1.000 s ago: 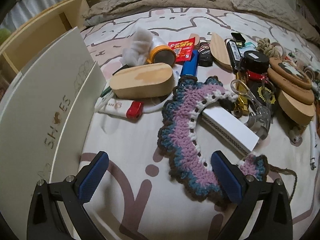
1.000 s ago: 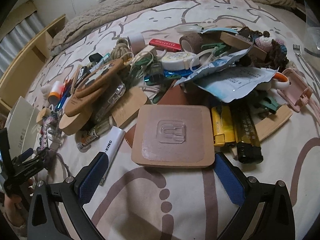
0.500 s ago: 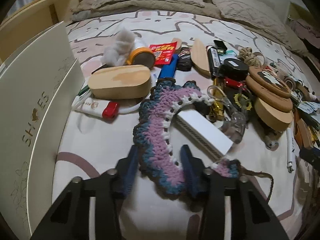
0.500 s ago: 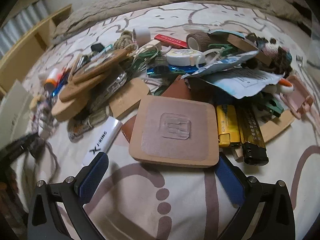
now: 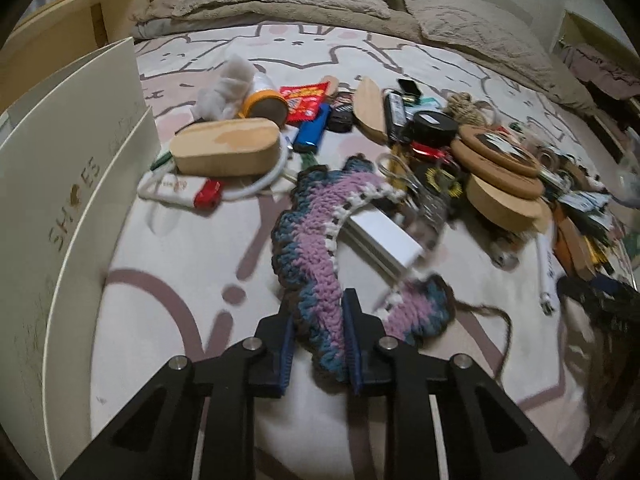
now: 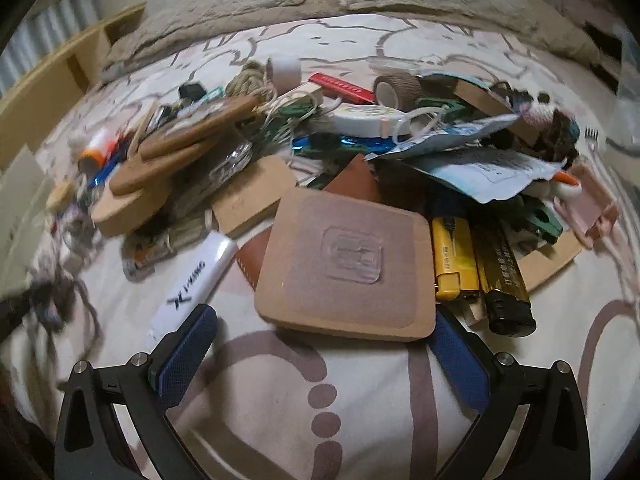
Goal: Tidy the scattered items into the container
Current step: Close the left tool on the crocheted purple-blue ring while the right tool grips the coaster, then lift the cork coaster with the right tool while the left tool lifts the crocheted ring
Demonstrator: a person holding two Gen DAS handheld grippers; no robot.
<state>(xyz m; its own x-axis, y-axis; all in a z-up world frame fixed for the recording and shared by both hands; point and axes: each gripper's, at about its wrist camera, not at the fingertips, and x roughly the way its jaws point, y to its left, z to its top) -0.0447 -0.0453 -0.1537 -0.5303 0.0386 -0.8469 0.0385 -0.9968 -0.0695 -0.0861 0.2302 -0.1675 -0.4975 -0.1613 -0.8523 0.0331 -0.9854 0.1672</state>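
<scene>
A purple, blue and white crochet piece curves across the patterned bedsheet in the left wrist view. My left gripper has its jaws closing on the near bend of it, and the blue pads pinch the yarn from both sides. The cream shoe box stands open just to the left. In the right wrist view my right gripper is open. Its pads flank the near edge of a tan square board without touching it.
Clutter covers the bed: a wooden oval block, a blue lighter, a white box under the crochet, cork coasters. Beside the board lie a yellow lighter, a black lighter and a white carton.
My left jaws went from wide open to pinched on the crochet piece, whose near end has bunched up and shifted. The right gripper stays open in the same spot.
</scene>
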